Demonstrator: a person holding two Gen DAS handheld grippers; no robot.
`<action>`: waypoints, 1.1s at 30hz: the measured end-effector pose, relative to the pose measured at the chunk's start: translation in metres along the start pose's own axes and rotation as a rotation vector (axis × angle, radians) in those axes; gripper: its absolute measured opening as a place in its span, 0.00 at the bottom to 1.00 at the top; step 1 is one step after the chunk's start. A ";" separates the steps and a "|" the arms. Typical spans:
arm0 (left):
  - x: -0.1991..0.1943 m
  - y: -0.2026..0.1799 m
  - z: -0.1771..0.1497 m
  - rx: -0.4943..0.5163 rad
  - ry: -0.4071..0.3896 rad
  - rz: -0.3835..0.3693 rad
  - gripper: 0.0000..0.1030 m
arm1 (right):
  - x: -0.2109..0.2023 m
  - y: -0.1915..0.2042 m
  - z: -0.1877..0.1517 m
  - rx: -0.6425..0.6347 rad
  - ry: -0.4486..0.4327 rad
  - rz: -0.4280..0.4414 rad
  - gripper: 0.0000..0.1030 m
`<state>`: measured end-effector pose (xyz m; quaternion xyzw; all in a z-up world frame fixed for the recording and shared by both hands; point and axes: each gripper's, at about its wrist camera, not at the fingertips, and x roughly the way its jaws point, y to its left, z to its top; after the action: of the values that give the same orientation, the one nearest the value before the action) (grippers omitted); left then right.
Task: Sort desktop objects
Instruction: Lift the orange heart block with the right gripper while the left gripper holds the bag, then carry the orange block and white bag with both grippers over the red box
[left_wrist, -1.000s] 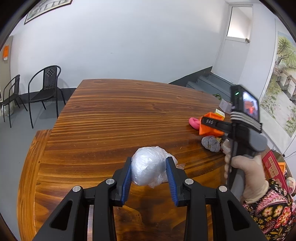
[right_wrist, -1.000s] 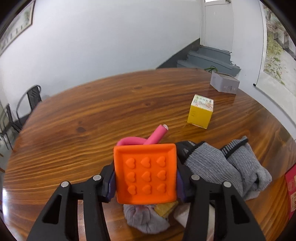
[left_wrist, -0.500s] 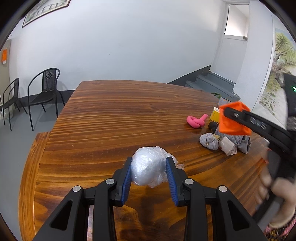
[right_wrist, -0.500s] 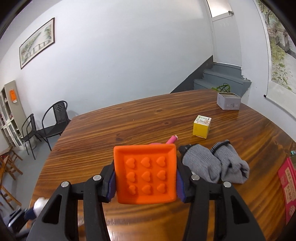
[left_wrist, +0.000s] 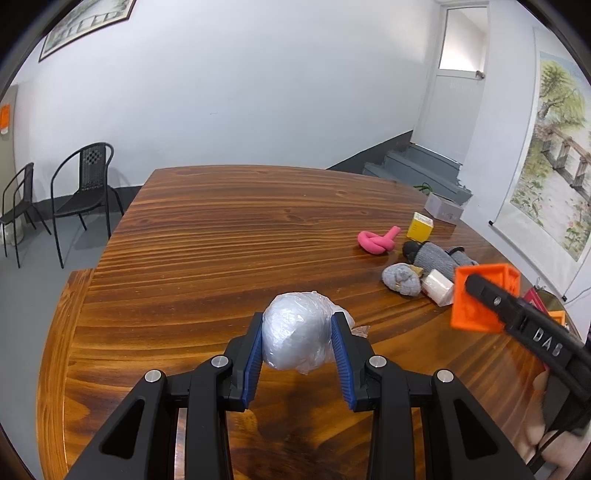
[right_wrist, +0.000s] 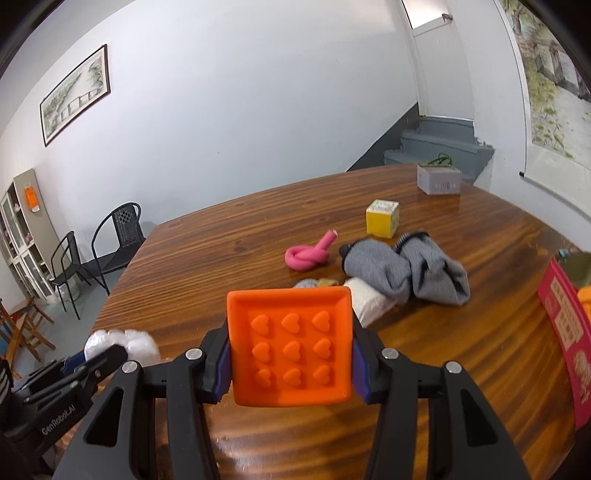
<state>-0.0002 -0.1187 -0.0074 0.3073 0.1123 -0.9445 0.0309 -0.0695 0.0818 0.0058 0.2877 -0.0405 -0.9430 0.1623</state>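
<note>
Left gripper (left_wrist: 297, 350): you're squeezing the plastic-wrapped ball (left_wrist: 295, 338) between both blue pads, holding it low over the near part of the table (left_wrist: 221, 236).

Right gripper (right_wrist: 291, 356): you're clamping the orange heart mold (right_wrist: 290, 347) by its two side edges, carrying it clear of the tabletop with the hearts facing the camera.

How the ball's handling: looks light and squishy, and that film is probably slippery, so you're better off pinching across the fattest part like you are, not the loose tail.

How the mold's handling: looks like bendy silicone to me, light, not fragile. Gripping the rims is fine, but too much squeeze may bow it.

Further out: pink twisted tube (right_wrist: 308, 254), grey socks (right_wrist: 406, 269), a white block (right_wrist: 367, 301) and a yellow box (right_wrist: 382, 218) are sitting in a loose cluster past the mold, a grey box (right_wrist: 439, 179) is sitting near the far edge.

Right edge: a red packet (right_wrist: 565, 325) is poking in, partly cut off.
</note>
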 end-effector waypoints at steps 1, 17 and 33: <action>-0.001 -0.002 0.000 0.005 -0.003 0.000 0.35 | -0.002 -0.001 -0.002 0.003 0.001 0.001 0.53; -0.003 -0.014 -0.004 0.021 -0.002 0.010 0.35 | -0.017 -0.021 -0.016 0.039 -0.028 -0.037 0.53; -0.014 -0.026 -0.006 0.017 -0.010 0.008 0.35 | -0.029 -0.033 -0.021 0.075 -0.045 -0.017 0.53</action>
<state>0.0112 -0.0918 0.0016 0.3031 0.1031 -0.9468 0.0325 -0.0443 0.1225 -0.0013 0.2728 -0.0768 -0.9483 0.1425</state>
